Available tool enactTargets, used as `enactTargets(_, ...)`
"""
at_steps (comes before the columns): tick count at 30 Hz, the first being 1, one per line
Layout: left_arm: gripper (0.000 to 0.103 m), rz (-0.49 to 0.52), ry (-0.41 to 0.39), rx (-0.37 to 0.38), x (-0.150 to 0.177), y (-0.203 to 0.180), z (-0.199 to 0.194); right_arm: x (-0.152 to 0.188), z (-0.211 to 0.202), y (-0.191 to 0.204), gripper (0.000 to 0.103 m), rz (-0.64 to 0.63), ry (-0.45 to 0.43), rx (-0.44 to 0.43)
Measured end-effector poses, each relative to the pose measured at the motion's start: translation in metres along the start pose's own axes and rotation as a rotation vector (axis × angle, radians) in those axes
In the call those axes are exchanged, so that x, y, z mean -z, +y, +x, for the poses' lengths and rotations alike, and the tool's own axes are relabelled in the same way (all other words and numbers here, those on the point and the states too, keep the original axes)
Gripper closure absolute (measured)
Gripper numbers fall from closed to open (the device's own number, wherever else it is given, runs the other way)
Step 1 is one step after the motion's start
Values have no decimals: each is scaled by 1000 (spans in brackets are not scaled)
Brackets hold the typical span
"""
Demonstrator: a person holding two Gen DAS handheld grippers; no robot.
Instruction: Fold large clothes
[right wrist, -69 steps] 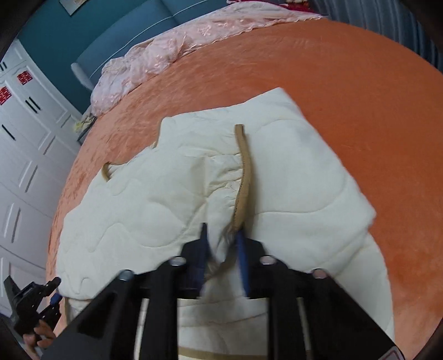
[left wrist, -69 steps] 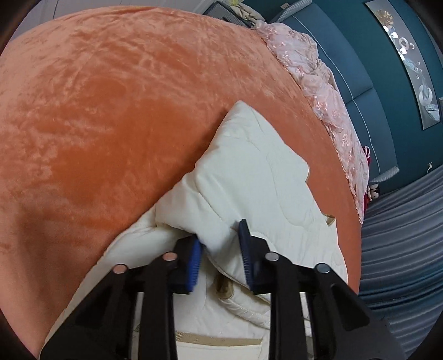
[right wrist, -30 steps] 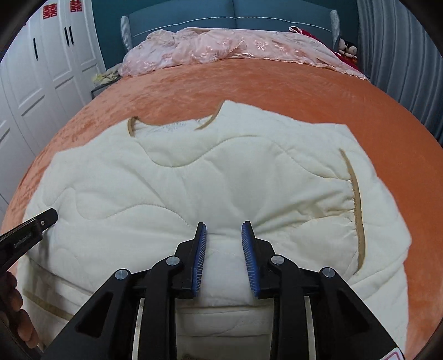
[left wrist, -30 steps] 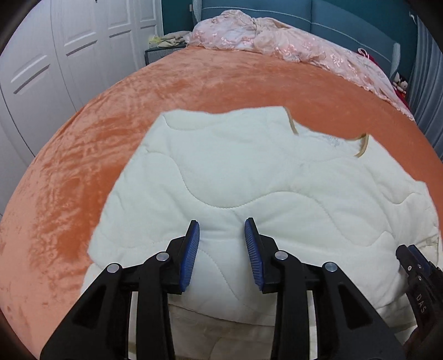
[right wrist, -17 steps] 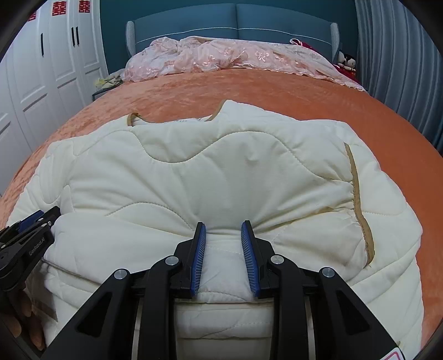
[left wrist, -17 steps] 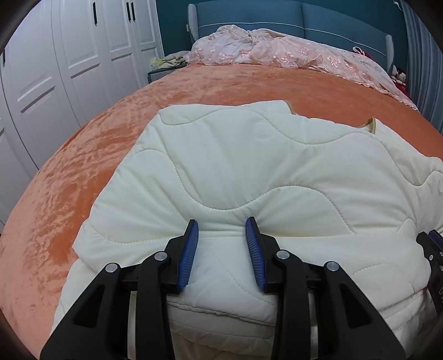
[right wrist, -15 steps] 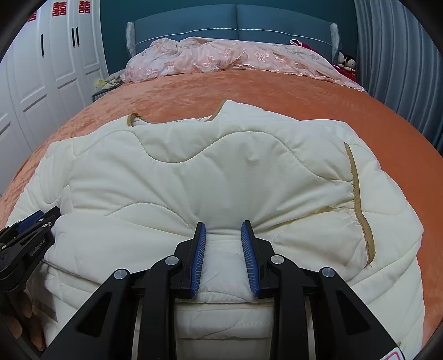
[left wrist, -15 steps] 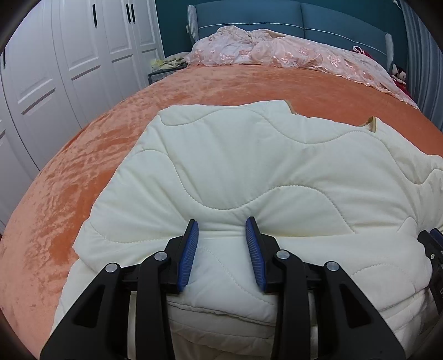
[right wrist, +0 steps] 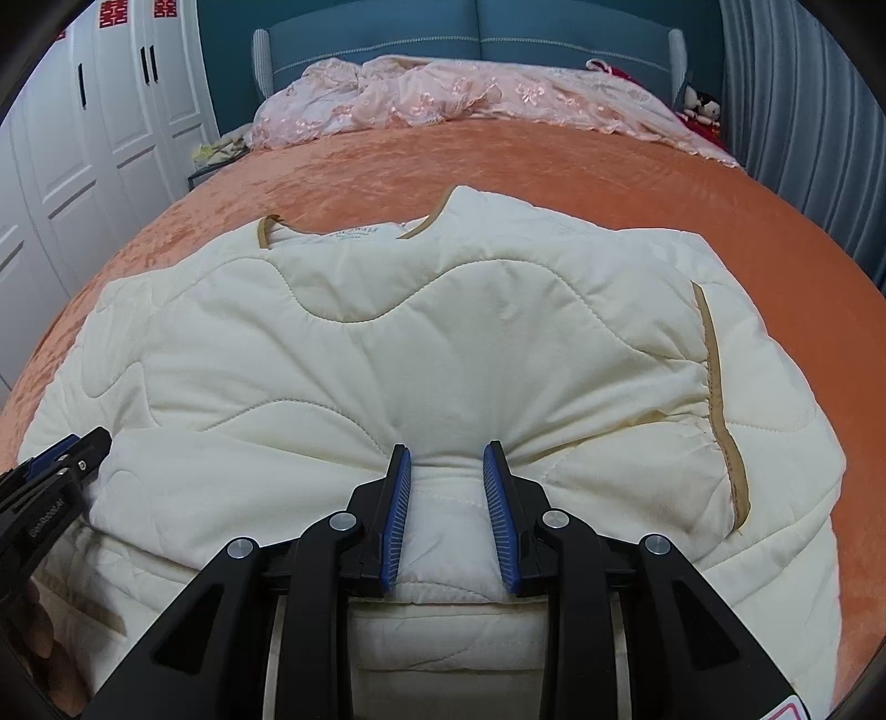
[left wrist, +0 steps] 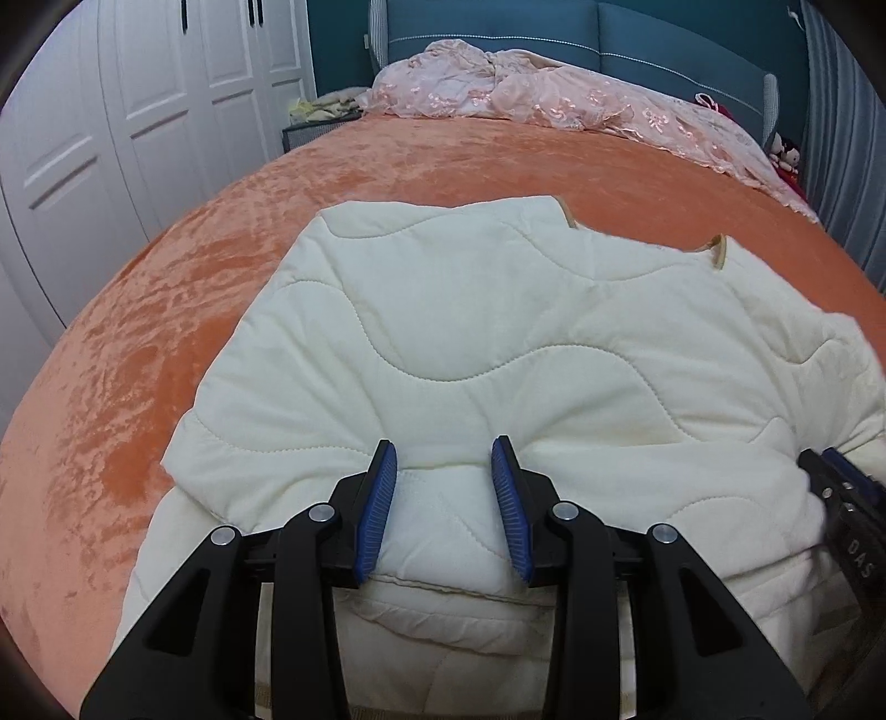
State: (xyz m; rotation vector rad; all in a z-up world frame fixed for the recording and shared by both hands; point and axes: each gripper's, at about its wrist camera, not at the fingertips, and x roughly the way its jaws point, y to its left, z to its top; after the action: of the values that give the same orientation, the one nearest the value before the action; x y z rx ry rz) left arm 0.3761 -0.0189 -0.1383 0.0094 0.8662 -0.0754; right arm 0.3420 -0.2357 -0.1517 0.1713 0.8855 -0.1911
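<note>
A cream quilted jacket with tan trim lies partly folded on the orange bedspread; it also shows in the right wrist view. My left gripper rests on the near left part of the jacket, jaws open, with a fold of quilted cloth lying between its blue pads. My right gripper rests on the near right part, jaws open but narrower, with a bunched fold between the pads. Each gripper's tip shows at the edge of the other's view.
A pink lace cover lies heaped along the blue headboard. White wardrobe doors stand on the left. Grey curtains hang on the right. Orange bedspread stretches beyond the jacket's collar.
Both grippers swung round from the sleeve folds to face the headboard and came down low over the jacket's near edge. In the last half second little has moved.
</note>
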Motion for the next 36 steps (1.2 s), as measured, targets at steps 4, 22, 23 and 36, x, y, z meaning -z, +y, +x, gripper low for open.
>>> enactTargets(4,58,-46,6,71,-38,32,-13,-28,-25,-4,67,49,-22,-108)
enactTargets(22,57,-97,18,0,-105,61,120,-139,145,116,72,-24,154,-281)
enactTargets(23,57,-102,9,8,-103,63,120,-135,142,117,103,-50,140,-279)
enactTargets(36,57,31,-28,-104,-115,26,82,-140,80,28,103,91,-41,-165)
